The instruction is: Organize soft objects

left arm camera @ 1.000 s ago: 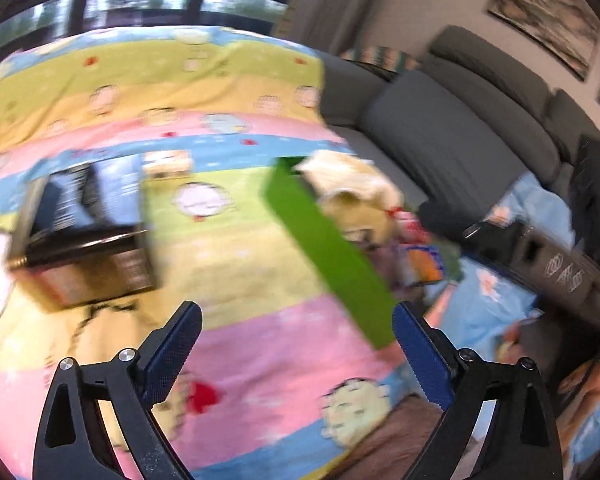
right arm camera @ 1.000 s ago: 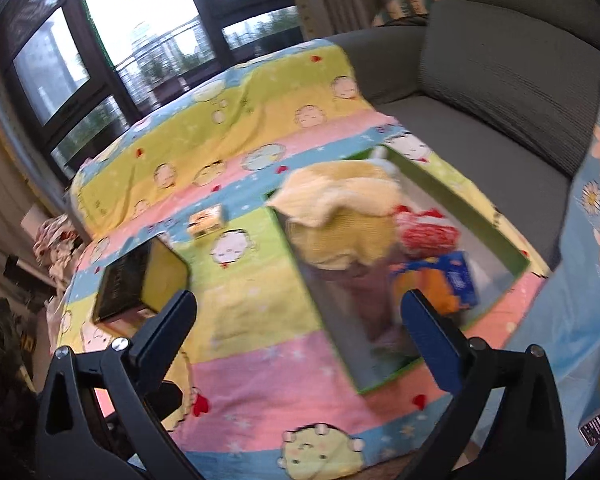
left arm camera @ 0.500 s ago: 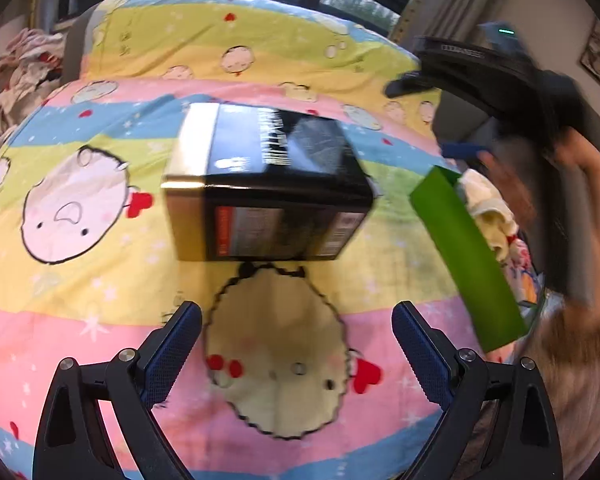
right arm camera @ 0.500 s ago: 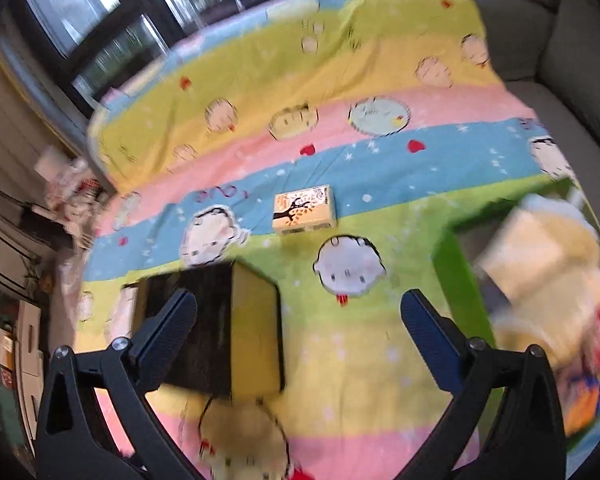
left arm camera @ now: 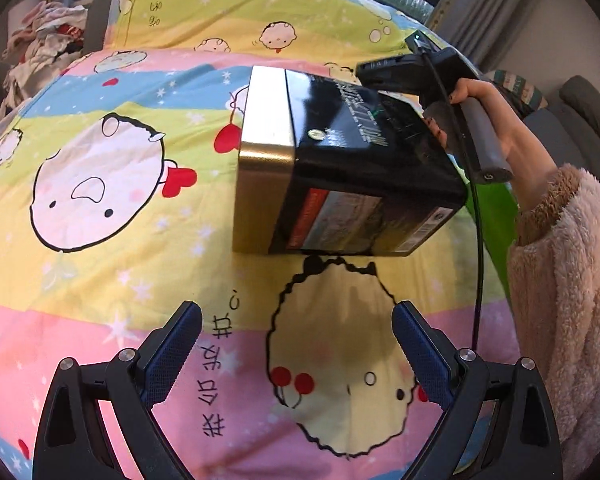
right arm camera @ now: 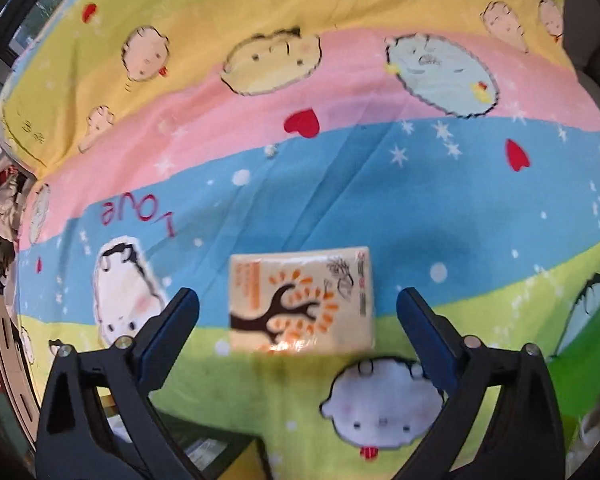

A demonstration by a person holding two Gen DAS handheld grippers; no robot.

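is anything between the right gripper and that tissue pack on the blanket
Nothing visible. The right gripper is open, and the tissue pack lies flat on the blanket in line between its fingers, with only bare fabric around it.

The blanket (right arm camera: 340, 184) bears the word "Love", printed upside down.

A black-and-gold box (left arm camera: 340, 160) sits on the cartoon bedsheet (left arm camera: 100, 260) (striped pastel), near heaped laundry (left arm camera: 40, 52).
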